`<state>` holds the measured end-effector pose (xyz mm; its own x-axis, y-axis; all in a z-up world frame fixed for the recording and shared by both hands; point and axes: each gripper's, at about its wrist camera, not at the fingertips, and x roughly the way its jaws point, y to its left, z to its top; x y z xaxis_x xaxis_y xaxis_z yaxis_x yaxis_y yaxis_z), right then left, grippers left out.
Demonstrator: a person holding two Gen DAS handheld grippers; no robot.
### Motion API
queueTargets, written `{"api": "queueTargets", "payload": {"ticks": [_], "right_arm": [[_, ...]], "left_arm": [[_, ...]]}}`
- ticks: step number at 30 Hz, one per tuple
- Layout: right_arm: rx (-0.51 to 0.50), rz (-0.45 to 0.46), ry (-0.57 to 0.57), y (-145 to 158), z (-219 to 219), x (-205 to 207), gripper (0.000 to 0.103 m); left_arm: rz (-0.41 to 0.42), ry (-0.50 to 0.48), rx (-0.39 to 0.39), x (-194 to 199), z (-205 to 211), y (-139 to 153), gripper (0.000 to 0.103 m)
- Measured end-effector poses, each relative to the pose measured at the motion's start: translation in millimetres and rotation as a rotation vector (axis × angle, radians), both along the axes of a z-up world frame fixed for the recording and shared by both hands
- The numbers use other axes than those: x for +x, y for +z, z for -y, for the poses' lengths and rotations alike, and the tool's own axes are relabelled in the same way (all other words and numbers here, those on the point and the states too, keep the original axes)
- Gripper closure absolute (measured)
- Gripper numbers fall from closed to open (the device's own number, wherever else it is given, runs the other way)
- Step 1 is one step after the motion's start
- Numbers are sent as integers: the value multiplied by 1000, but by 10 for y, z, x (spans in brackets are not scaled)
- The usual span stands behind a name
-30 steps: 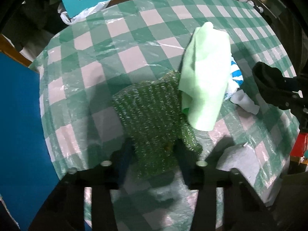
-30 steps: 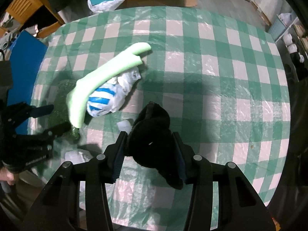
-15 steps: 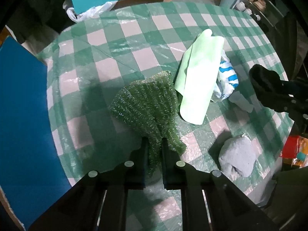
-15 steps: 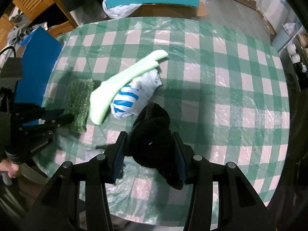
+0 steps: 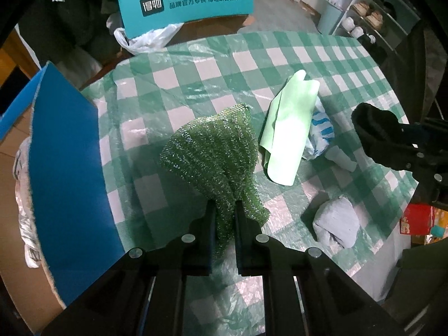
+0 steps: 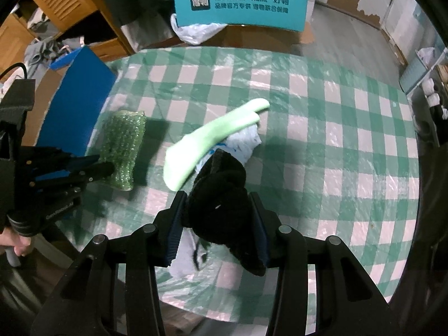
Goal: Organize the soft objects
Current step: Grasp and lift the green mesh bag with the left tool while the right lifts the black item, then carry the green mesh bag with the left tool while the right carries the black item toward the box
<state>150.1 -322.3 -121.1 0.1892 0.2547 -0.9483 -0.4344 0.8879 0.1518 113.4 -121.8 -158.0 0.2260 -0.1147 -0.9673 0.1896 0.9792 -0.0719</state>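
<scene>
My left gripper point(image 5: 224, 210) is shut on a glittery green mesh cloth point(image 5: 215, 148) and holds it lifted above the checked table point(image 5: 173, 89); the cloth also shows in the right wrist view point(image 6: 123, 145). My right gripper point(image 6: 218, 207) is shut on a black fuzzy cloth point(image 6: 221, 193), seen from the left wrist view point(image 5: 375, 131) at the right. A pale green foam sheet point(image 5: 291, 128) lies over a blue-striped white cloth point(image 5: 322, 131) mid-table. A grey cloth bundle point(image 5: 336, 224) lies near the front edge.
A blue box flap point(image 5: 64, 173) stands at the table's left edge, over a cardboard box. A teal chair back point(image 5: 184, 0) with a white plastic bag point(image 5: 145, 36) is behind the table. A shelf point(image 5: 372, 16) stands at the far right.
My left gripper closed on the green mesh cloth and lifted it up off the table, pulling back. My right gripper rose and pulled back with the black cloth still held.
</scene>
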Motion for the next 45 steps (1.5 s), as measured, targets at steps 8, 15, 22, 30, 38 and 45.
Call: {"api": "queueTargets", "payload": {"ticks": [8, 15, 22, 30, 38, 45], "right_arm": [[26, 29, 23, 214, -140, -63, 60], [43, 66, 55, 413, -302, -112, 60], [65, 91, 75, 559, -457, -144, 60], [88, 113, 90, 724, -594, -151, 60], [114, 132, 119, 881, -760, -181, 60], [126, 144, 148, 985, -929, -204, 60]], "left_arm": [[59, -10, 15, -151, -70, 269, 92], [107, -13, 4, -230, -124, 492, 92], [139, -3, 1, -291, -226, 663, 92], [173, 5, 6, -347, -336, 814, 92], [212, 3, 6, -420, -432, 956, 92], [239, 23, -4, -457, -585, 1072, 92]]}}
